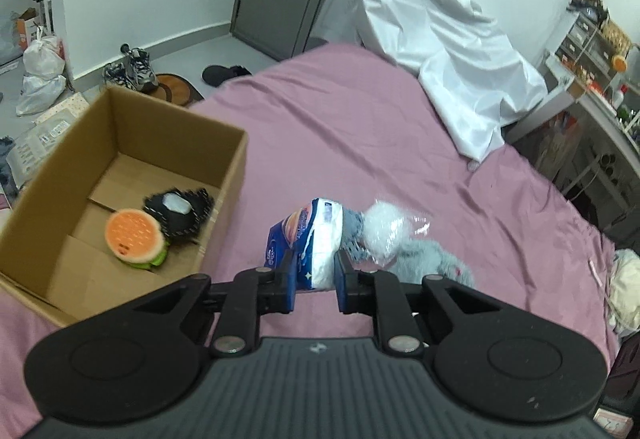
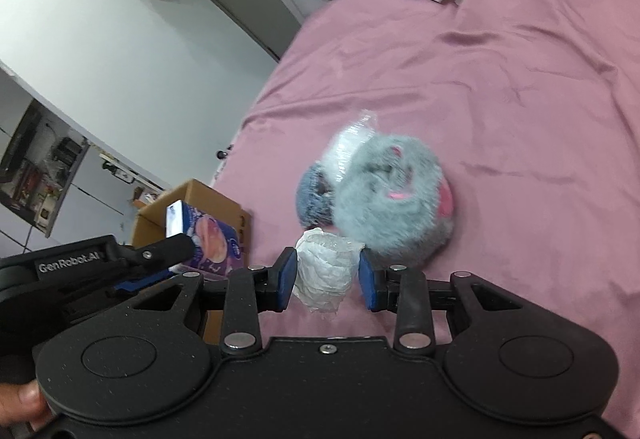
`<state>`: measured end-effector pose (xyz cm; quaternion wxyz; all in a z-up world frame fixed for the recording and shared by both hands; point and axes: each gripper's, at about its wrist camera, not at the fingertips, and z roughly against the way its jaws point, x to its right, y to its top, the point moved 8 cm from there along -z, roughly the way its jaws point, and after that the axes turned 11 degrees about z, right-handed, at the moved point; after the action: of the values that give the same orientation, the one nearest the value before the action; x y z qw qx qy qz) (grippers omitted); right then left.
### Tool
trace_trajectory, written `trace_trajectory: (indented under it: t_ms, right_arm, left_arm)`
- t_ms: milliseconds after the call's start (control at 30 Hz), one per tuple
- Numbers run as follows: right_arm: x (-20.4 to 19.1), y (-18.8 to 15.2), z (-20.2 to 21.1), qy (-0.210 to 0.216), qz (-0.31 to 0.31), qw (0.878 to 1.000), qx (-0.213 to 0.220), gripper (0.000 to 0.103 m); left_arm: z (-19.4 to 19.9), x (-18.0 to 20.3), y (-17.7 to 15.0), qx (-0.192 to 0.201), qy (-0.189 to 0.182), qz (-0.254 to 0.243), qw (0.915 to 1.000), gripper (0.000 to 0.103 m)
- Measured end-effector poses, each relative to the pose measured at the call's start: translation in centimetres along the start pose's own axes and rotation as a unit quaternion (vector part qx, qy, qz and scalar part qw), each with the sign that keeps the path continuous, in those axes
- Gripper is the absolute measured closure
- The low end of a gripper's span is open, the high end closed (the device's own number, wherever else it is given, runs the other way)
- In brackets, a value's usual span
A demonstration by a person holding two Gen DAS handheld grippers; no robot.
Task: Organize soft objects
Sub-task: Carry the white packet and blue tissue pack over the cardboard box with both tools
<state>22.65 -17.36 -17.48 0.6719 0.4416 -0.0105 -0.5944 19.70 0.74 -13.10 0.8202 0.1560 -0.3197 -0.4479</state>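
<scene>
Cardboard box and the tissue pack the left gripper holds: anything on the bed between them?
No. In the left wrist view only bare pink sheet shows between the cardboard box and the tissue pack in the left gripper.

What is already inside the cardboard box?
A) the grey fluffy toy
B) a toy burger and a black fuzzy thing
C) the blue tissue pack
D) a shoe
B: the toy burger and the black fuzzy thing lie in the cardboard box.

The cardboard box [image 1: 120,175] sits at the bed's [image 1: 360,127] left edge, holding a burger toy [image 1: 134,237]; the plush toy [image 1: 428,259] lies mid-bed to its right.
</scene>
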Motion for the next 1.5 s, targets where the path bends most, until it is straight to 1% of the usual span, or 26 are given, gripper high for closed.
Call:
trace_trajectory:
  t_ms: [167, 467, 633, 800, 933, 1133, 1500]
  right_arm:
    - [-1.8, 1.1, 0.8, 0.015, 0.015, 1.0, 0.017, 0.07]
    - [-4.5, 2.3, 1.7, 0.02, 0.035, 0.999, 0.034, 0.07]
    - [-6.7, 2.5, 1.5, 0.027, 0.041, 0.998, 0.043, 0.07]
    - [-8.6, 2.7, 0.9, 0.03, 0.045, 0.998, 0.045, 0.07]
    - [-9.3, 2.7, 0.4, 0.03, 0.045, 0.998, 0.044, 0.07]
    - [-10.8, 2.8, -0.7, 0.028, 0.05, 0.998, 0.041, 0.07]
    - [-13.0, 2.6, -3.0, 0.032, 0.06, 0.997, 0.03, 0.07]
  left_arm:
    - [1.8, -1.1, 1.3, 0.009, -0.004, 0.014, 0.9999, 0.085]
    - [3.8, -3.3, 2.7, 0.02, -0.017, 0.039, 0.9989, 0.085]
    - [5.0, -4.7, 3.9, 0.032, -0.022, 0.058, 0.9976, 0.085]
    - [5.9, -5.9, 4.9, 0.041, -0.026, 0.065, 0.9967, 0.085]
    - [6.1, -7.1, 5.5, 0.046, -0.025, 0.074, 0.9959, 0.085]
    - [5.8, -9.4, 6.3, 0.052, -0.021, 0.1, 0.9934, 0.085]
    - [4.1, -13.0, 6.2, 0.041, -0.007, 0.131, 0.9905, 0.085]
